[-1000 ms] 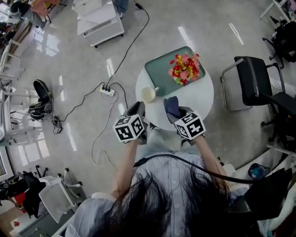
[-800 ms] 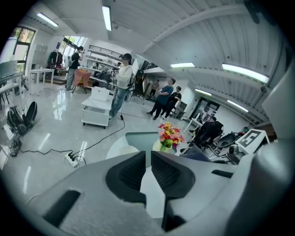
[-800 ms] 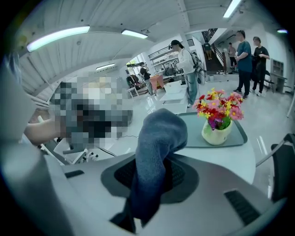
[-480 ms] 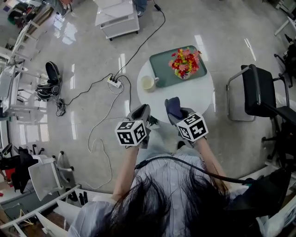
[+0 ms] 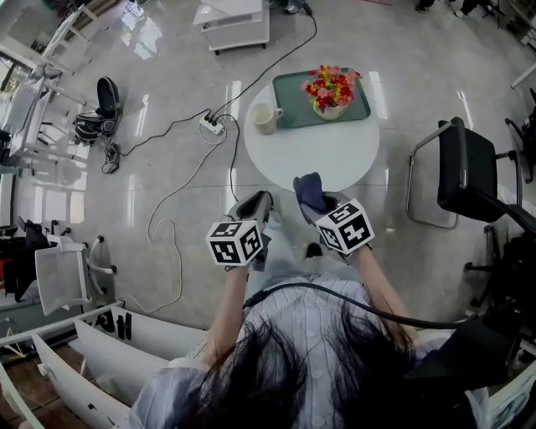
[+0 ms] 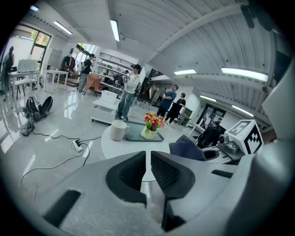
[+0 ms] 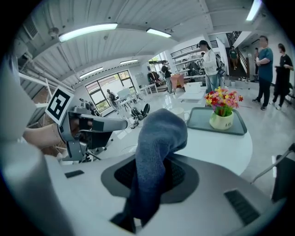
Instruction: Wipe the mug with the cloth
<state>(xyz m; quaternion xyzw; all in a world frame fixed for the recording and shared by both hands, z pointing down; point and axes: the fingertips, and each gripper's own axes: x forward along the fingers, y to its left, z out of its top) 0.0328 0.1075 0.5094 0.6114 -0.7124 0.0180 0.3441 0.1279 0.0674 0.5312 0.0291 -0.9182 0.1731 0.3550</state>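
A cream mug stands at the left edge of the round white table, beside a green tray. It also shows far ahead in the left gripper view. My right gripper is shut on a dark blue cloth, which bulges up out of the jaws. My left gripper is shut and empty, its pads almost touching. Both grippers hover over the floor, short of the table's near edge and well away from the mug.
A pot of flowers sits on the tray. A black chair stands right of the table. A power strip with cables lies on the floor to the left, a white cart beyond. People stand in the distance.
Both grippers have drawn back from the table's near edge, so table and mug now lie farther ahead. The cloth stays in the right gripper.
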